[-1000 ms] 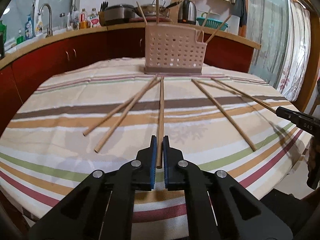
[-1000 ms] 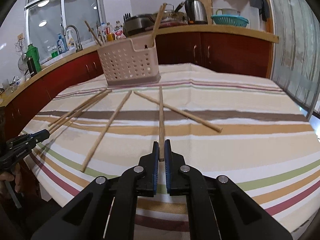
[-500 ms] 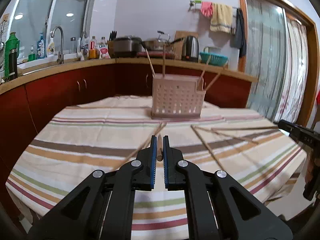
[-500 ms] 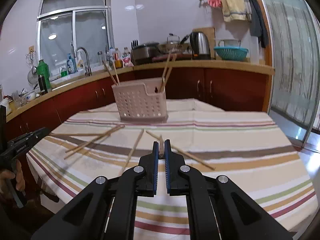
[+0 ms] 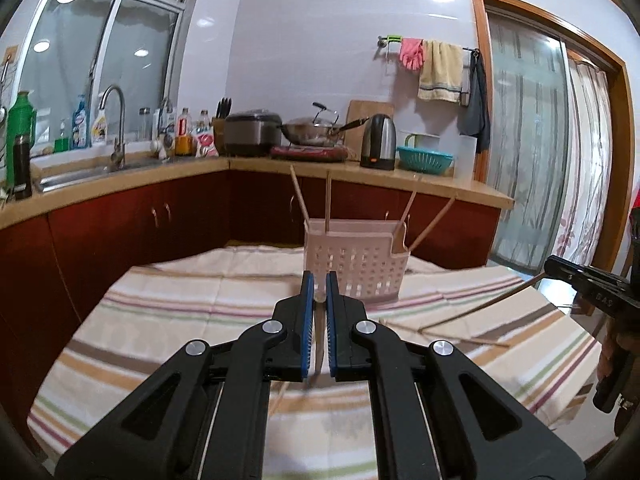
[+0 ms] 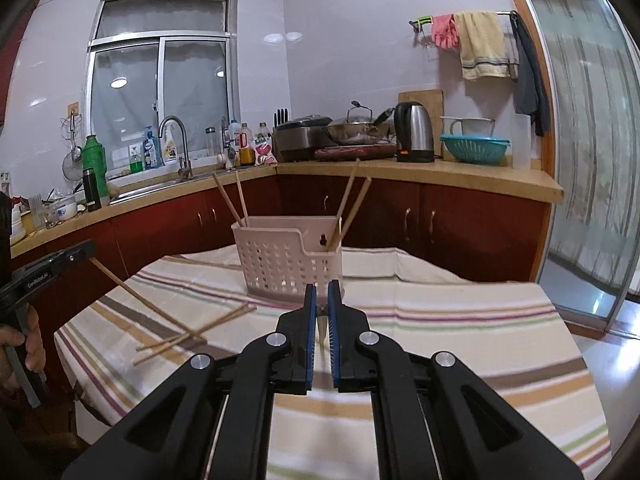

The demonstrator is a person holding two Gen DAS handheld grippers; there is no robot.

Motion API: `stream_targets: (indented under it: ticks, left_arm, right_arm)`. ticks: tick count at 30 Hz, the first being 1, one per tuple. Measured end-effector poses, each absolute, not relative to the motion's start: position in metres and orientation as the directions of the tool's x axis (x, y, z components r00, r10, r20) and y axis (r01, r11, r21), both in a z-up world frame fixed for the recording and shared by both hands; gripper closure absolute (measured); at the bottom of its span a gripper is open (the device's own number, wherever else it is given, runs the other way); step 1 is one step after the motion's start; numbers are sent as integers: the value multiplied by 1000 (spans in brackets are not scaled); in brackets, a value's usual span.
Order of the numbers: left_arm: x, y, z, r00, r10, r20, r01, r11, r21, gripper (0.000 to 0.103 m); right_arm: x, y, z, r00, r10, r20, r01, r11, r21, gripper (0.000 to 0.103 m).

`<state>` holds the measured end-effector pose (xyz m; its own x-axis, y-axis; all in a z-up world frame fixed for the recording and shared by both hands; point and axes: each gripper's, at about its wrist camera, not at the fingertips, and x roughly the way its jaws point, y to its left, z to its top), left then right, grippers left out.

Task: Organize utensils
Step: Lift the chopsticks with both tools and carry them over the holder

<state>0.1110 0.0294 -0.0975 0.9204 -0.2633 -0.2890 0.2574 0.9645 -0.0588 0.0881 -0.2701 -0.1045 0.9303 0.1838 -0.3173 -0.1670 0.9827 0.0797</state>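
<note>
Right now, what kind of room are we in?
It looks like a home kitchen. There's a sink tap under the window, a kettle on the counter, and a basket holding chopsticks on the striped table.

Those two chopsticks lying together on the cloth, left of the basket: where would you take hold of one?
Near the end farthest from the basket, coming straight down with the jaws across the shaft. The chopsticks lie flat on the cloth and nearly touch toward the basket, but spread slightly at the far end, which probably leaves room for a jaw between them.
</note>
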Motion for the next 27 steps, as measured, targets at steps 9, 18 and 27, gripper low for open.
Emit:
stream_targets:
  ticks: [9,18,27]
  left_arm:
    - [159,7,-77,921,-287,-264,293,956,-18,97]
    - [188,0,-75,919,-301,-255,305,952,-24,97]
    - [179,4,-70,919,-312,-241,310,949,-46,97]
  right_arm:
    - [137,-264,-87,925,215,-314,-199,977,82,97]
    - [164,-260,-75,921,228,-316,-211,974,86,97]
    - [142,-262,-55,905,247,-345,-236,969,72,97]
